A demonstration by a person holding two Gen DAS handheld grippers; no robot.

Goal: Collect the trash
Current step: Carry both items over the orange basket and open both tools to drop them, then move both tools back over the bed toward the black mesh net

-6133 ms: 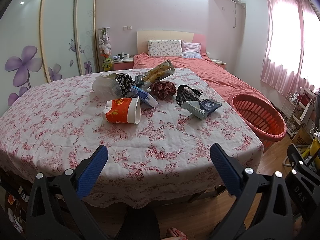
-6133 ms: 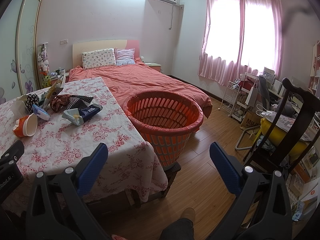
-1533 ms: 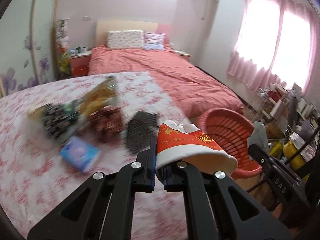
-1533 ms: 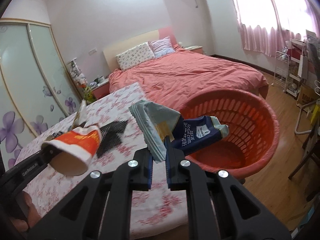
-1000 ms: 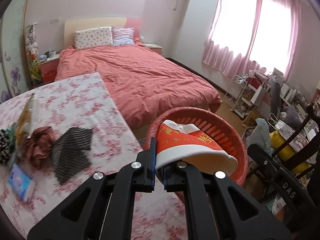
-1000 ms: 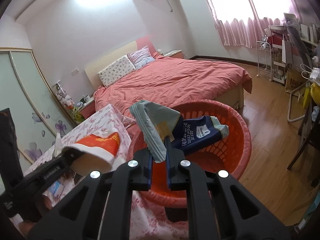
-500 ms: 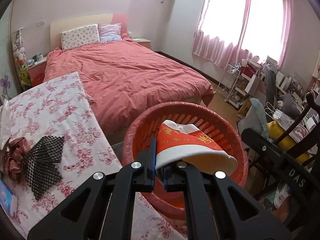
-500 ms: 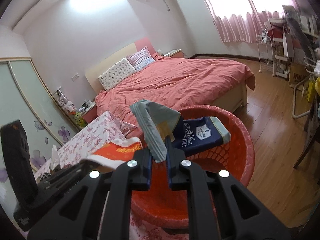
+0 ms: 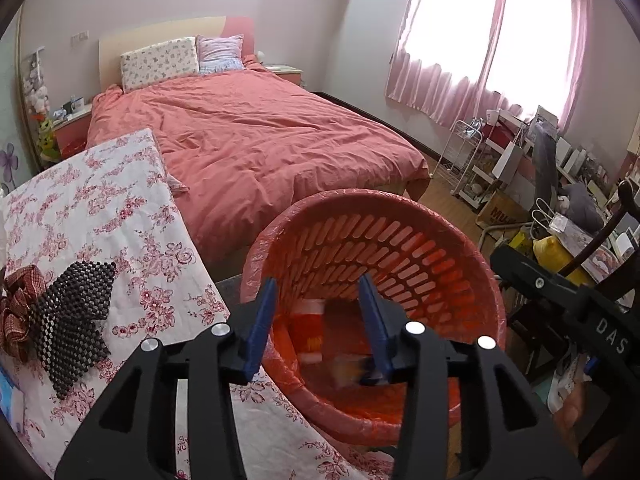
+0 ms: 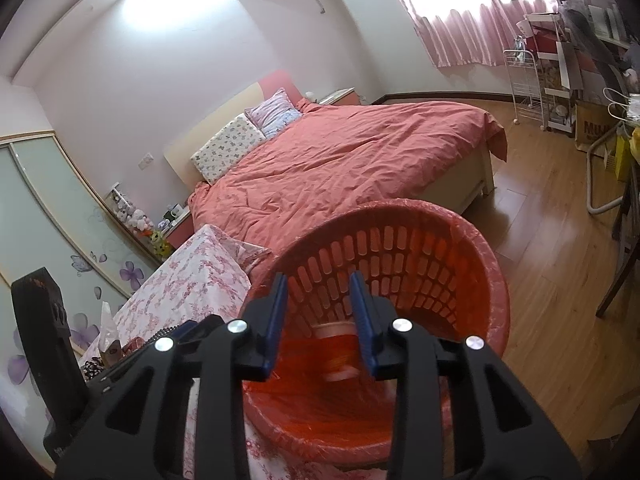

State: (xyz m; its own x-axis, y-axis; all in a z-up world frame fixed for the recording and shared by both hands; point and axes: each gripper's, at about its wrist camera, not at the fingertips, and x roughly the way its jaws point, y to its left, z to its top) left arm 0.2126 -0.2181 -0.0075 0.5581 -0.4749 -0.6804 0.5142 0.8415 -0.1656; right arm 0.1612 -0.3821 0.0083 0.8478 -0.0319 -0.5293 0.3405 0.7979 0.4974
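I hold both grippers over the basket (image 9: 472, 256), which stands beside the table (image 9: 132, 208). The left gripper (image 9: 320, 320) has its jaws opening, and nothing sits between the blue pads (image 9: 260, 320); the cup (image 9: 310, 330) shows below them, blurred, inside the basket. The right gripper (image 10: 320, 316) is opening too, its pads (image 10: 276, 316) spread and bare. In the right wrist view I see the cup (image 10: 340, 340) down in the basket (image 10: 472, 264), also blurred. A smeared blue and yellow shape (image 9: 352, 368) near the basket floor in the left view may be a wrapper, but I cannot tell for sure.

So I judge one round of collecting as good as done: the cup is in, and probably a second piece with it. The job is not finished. On the table I see a black mesh pad (image 9: 72, 312), a brown checked bundle (image 9: 18, 312) touching it, and the corner of a light blue pack (image 9: 8, 396) at the picture's edge. In the right view a pale bag (image 10: 106, 328) stands further along the table (image 10: 192, 280). I reckon those are left to fetch, and more may lie out of view.
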